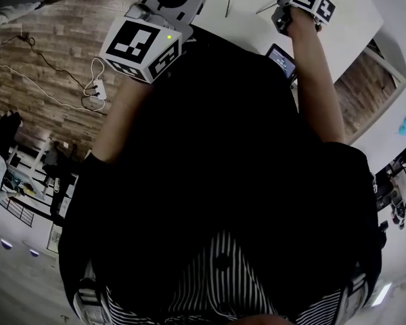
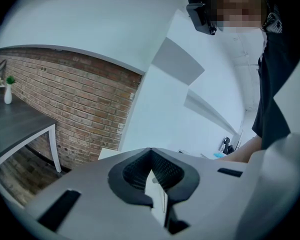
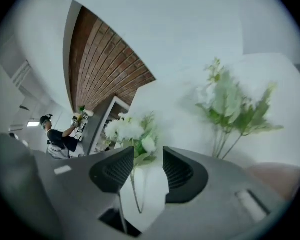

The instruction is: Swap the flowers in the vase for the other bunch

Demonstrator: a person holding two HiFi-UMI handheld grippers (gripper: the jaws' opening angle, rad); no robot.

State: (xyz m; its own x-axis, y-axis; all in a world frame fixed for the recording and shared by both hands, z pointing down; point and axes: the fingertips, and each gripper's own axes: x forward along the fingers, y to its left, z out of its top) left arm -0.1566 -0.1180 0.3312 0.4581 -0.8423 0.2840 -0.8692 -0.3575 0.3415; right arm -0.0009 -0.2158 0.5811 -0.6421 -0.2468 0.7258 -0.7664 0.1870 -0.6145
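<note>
White table (image 1: 342, 19), white flowers (image 3: 124, 130) before right gripper (image 3: 148, 153)

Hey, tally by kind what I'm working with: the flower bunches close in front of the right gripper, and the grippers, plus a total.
Flower bunches: 2 (white-bloomed bunch, green leafy bunch)
Grippers: 2 (left gripper, right gripper)
Total: 4

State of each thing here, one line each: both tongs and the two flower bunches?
Left tongs: shut, empty.
Right tongs: open, pads pressing on nothing.
White flower bunch: ungripped, its stem in line with the gap of the right tongs.
Green leafy bunch: untouched, off to one side, blurred.
</note>
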